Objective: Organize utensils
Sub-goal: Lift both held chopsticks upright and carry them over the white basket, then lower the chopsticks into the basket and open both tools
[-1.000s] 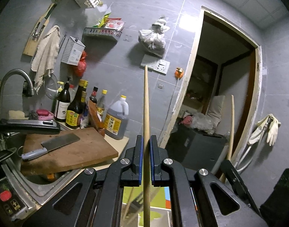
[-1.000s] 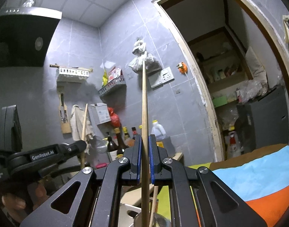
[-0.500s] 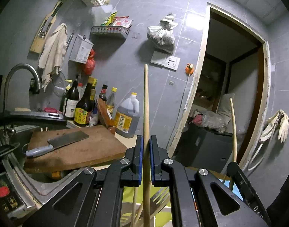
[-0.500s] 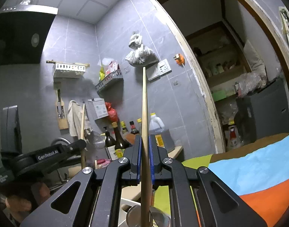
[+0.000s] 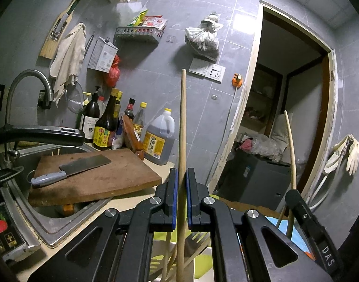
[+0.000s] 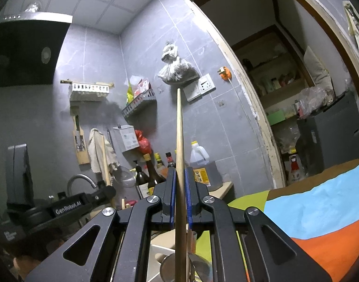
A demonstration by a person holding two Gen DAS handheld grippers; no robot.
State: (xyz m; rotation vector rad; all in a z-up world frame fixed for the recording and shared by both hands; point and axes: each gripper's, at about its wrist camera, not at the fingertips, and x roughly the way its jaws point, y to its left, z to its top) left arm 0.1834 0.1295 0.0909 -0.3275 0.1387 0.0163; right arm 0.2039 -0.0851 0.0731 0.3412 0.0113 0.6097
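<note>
The left gripper (image 5: pixel 181 181) is black with blue pads, and it is squeezed tight on a long, thin, round wooden chopstick (image 5: pixel 183 122). The stick stands straight up between the pads, and its smooth, pale top pokes high above the gripper. Below the gripper, more wooden sticks and a slotted utensil (image 5: pixel 198 237) lean together in a cup, but the cup is mostly hidden. To the left of the gripper lies a flat brown wooden cutting board (image 5: pixel 97 178), resting over a shiny metal sink (image 5: pixel 38 216). A wide steel cleaver with a grey handle (image 5: pixel 71 168) lies flat on the board. Behind the board stand dark glass bottles (image 5: pixel 104 124) and a brown plastic jug with a yellow cap (image 5: pixel 159 138).

The right gripper (image 6: pixel 180 176) looks the same. It is clamped on another thin wooden chopstick (image 6: pixel 179 136), also upright, with the narrow tip at the top. Below it sits something round and shiny (image 6: pixel 170 263), too hidden to name. To the right of it lies a smooth cloth in green, blue and orange patches (image 6: pixel 315 213). To the left, the other gripper's black body shows, holding its stick.
</note>
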